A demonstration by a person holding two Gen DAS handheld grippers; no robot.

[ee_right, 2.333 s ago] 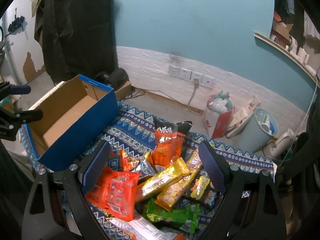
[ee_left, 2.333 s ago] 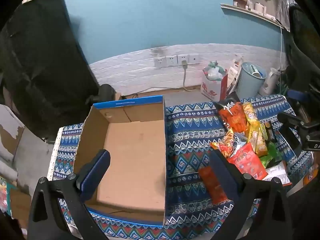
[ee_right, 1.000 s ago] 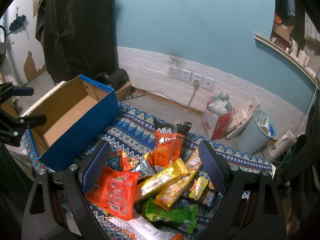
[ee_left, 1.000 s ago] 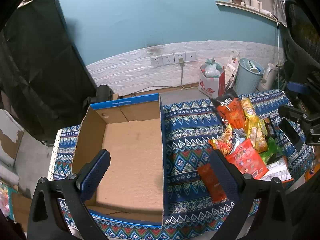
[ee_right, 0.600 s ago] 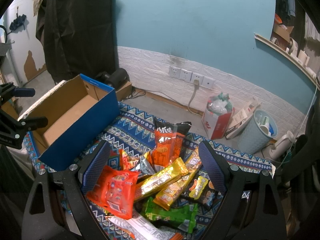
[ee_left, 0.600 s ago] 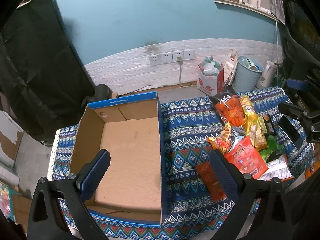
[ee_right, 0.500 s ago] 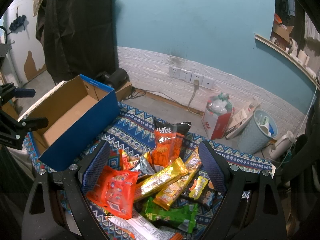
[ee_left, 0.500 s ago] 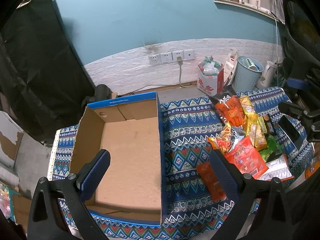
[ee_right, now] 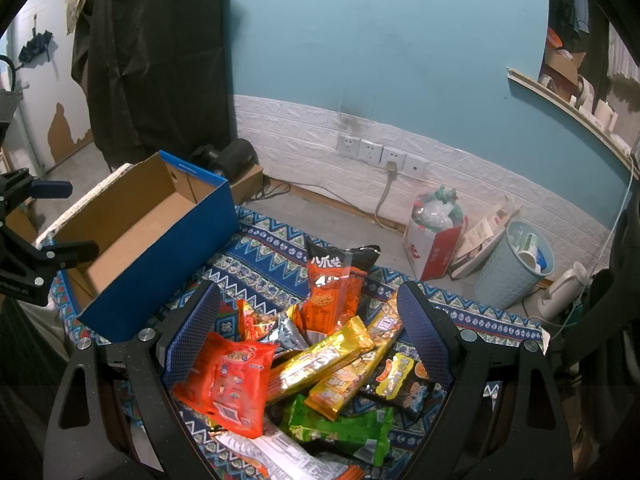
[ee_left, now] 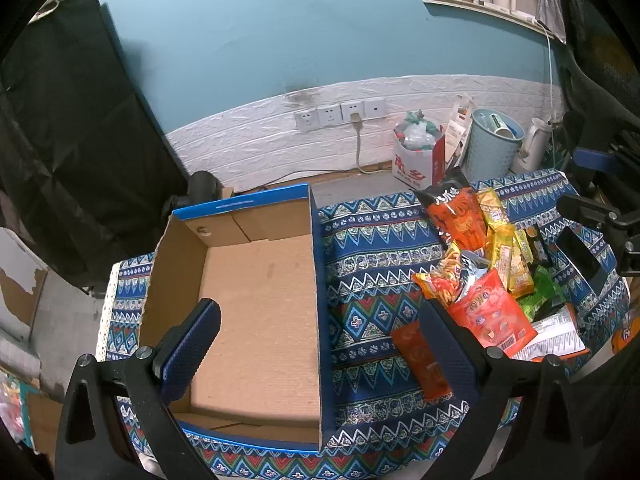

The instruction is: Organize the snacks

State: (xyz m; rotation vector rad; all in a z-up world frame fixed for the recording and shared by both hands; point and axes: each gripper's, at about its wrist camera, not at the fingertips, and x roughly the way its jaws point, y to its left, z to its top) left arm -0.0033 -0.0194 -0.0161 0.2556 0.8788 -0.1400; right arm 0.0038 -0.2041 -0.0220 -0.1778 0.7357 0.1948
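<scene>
Left gripper [ee_left: 316, 344] spread wide, hovering over the cardboard box [ee_left: 256, 300]; right gripper [ee_right: 310, 336] wide above the snack pile [ee_right: 320, 364], orange packet [ee_right: 228, 384] at 7 o'clock.

Left gripper [ee_left: 320, 332] hangs wide open over an empty cardboard box [ee_left: 256, 312], snack packets [ee_left: 484, 264] heaped alongside

Both tools looked alike: the left gripper [ee_left: 320, 344] wore black angular frames, silver round screws and blue textured pads [ee_left: 188, 348]; the right gripper [ee_right: 312, 328] showed matching dimpled blue pads [ee_right: 424, 336].
</scene>
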